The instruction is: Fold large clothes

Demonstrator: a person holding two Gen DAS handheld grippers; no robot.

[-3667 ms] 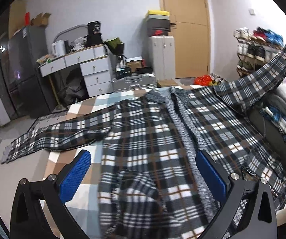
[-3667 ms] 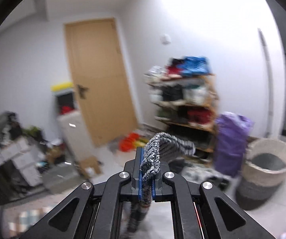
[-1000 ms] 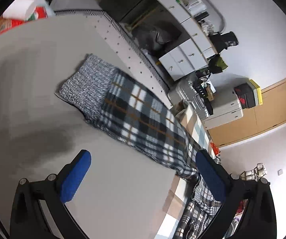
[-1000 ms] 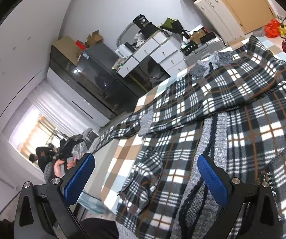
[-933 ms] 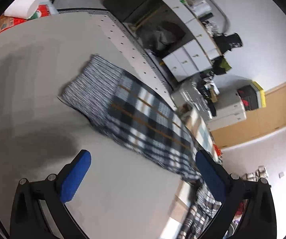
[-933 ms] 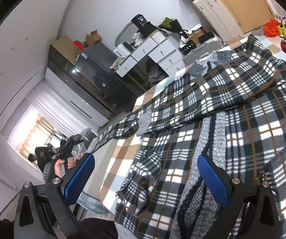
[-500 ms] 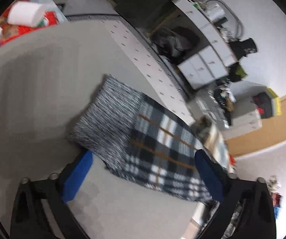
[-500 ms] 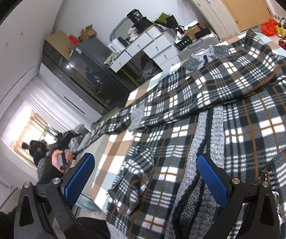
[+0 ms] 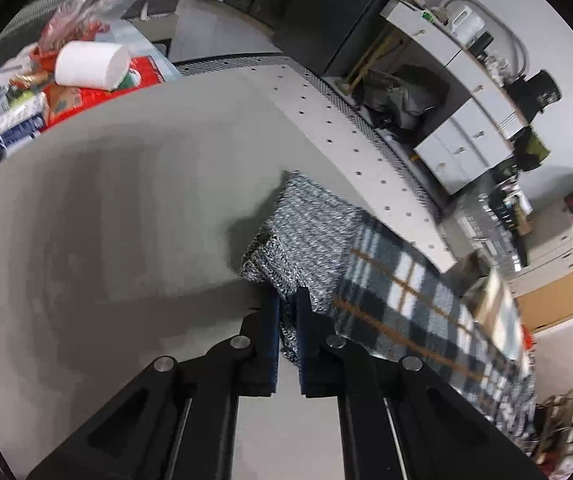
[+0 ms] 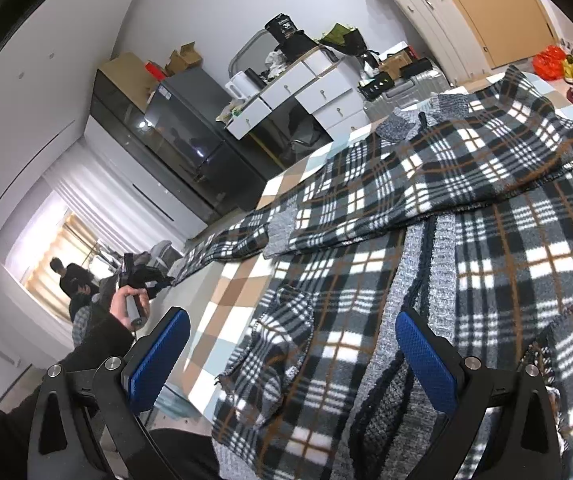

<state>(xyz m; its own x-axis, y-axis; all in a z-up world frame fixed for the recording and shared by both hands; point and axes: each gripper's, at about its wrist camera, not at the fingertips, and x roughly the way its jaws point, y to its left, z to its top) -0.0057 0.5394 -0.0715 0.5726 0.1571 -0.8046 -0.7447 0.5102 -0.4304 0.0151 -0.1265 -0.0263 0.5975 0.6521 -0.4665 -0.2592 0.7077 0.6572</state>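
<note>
A large black, white and brown plaid cardigan lies spread on the checked bed, one sleeve folded across its chest. Its other sleeve hangs off the bed toward the grey floor, ending in a grey knit cuff. My left gripper is shut on that cuff, just above the floor. It also shows far left in the right wrist view, held in a hand. My right gripper is open and empty, hovering over the cardigan's hem and front placket.
A white dotted mat lies on the floor beyond the cuff. Snack packs and a paper roll sit at left. A white drawer desk, dark cabinet and silver suitcase stand past the bed.
My left gripper has gone down to the hanging sleeve and shut on its grey cuff. The right gripper let go of the other sleeve earlier and now stays open over the cardigan.
</note>
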